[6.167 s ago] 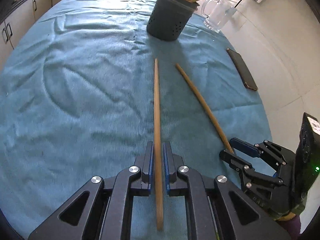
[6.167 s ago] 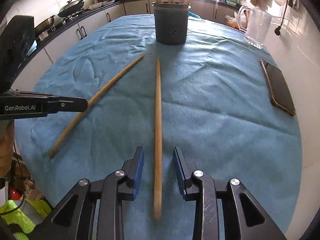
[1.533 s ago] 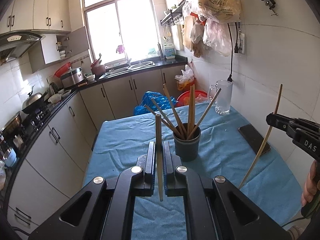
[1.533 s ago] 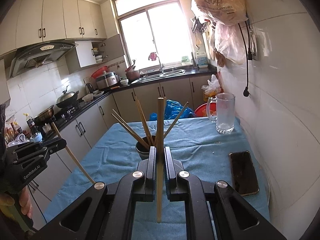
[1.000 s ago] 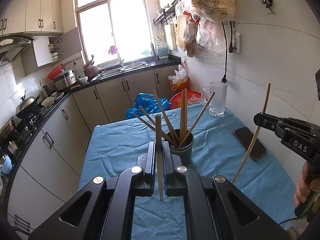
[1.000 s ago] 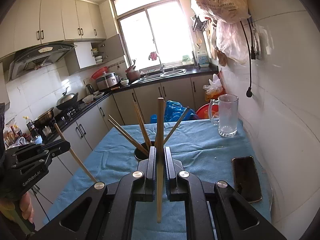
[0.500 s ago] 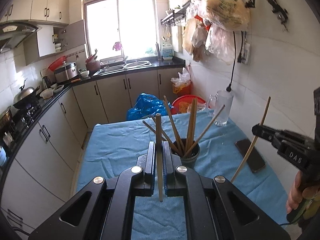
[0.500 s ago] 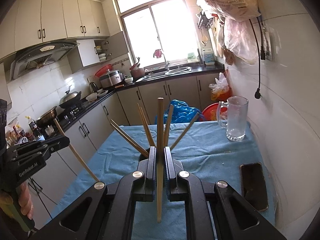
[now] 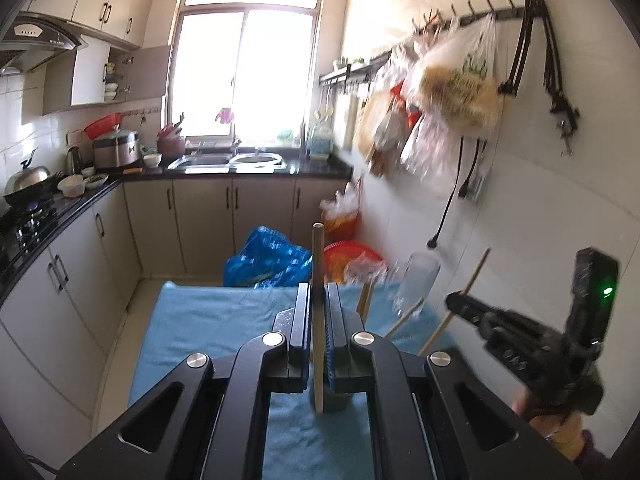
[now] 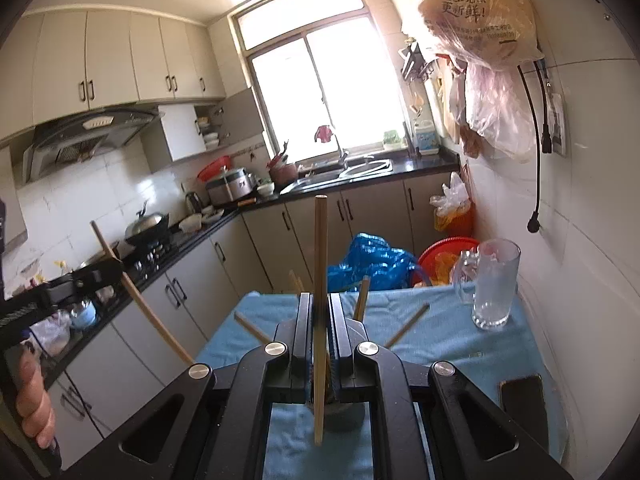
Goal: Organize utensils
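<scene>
My left gripper (image 9: 318,312) is shut on a long wooden stick (image 9: 317,272) and holds it upright. My right gripper (image 10: 320,320) is shut on another wooden stick (image 10: 320,264), also upright. Both hang over the dark utensil holder, which is mostly hidden behind the jaws; a bit of it (image 10: 344,412) shows under the right gripper. Several sticks standing in the holder (image 10: 406,326) fan out past the jaws. The right gripper with its stick shows at the right of the left wrist view (image 9: 464,304). The left gripper shows at the left of the right wrist view (image 10: 108,268).
The table wears a blue cloth (image 10: 440,344). A glass mug (image 10: 494,284) stands at its far right, a phone (image 10: 522,398) lies by the right edge. Kitchen cabinets (image 9: 208,220), a blue bag (image 9: 268,260) and a red basin (image 9: 348,252) lie beyond.
Both grippers have moved forward and closer over the holder with their sticks; the holder has slid under the jaws and is now mostly hidden. Both stay shut.
</scene>
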{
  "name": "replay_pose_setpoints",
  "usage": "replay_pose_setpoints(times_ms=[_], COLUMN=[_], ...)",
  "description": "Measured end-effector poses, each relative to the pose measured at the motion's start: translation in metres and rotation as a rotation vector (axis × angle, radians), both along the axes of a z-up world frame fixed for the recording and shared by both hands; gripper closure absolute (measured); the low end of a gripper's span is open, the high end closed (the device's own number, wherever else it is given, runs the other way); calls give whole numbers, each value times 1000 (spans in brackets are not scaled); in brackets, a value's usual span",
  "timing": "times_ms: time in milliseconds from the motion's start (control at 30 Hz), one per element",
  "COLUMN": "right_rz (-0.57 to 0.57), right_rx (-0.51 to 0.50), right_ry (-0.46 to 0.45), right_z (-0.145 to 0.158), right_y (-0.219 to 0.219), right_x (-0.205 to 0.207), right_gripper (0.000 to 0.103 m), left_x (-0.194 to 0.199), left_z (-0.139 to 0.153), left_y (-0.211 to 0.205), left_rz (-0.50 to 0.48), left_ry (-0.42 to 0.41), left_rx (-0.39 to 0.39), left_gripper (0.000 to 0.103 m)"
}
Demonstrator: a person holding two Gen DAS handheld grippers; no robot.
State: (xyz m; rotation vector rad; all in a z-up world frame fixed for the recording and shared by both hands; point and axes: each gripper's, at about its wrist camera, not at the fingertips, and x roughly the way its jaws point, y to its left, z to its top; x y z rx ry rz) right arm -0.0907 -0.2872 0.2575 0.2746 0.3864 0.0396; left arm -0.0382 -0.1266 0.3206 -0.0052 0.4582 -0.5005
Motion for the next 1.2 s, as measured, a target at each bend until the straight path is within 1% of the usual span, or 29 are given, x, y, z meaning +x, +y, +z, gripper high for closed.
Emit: replay_pose_setpoints(times_ms=[100,200,333,467,600,700,800,967,1200], right_rz=[-30,-60,-95,-114,-112,-100,-87,-80,-81], right_rx=[8,11,25,41,46,35,26,23,40], right_ry=[-23,-36,-38,-23,-8,12,33,65,100], right_z=[4,5,0,-11,-24,-33,-44,-60,-78], right_y=[-4,-10,-16,-23,-24,-22,-19,-19,-21], right_x=[11,22,36,49,58,63,65,66,65], right_gripper=[95,95,95,95,95,95,95,95,95], left_x=[5,13,25,39,56,65,71,75,69], left_z=[10,12,7,-4,-19,-35,-56,-80,-101], left_y=[-6,-15,-31,-46,-59,-67,-71,-68,-61], left_rz=[-3,-10,-26,-31,-39,-25,-13,1,13], left_ry=[-33,-37,-32,-15,9,13,40,88,112], left_rx=[-23,-43,-59,-64,-59,-19,20,38,54], left_gripper=[97,97,97,97,97,97,97,97,97])
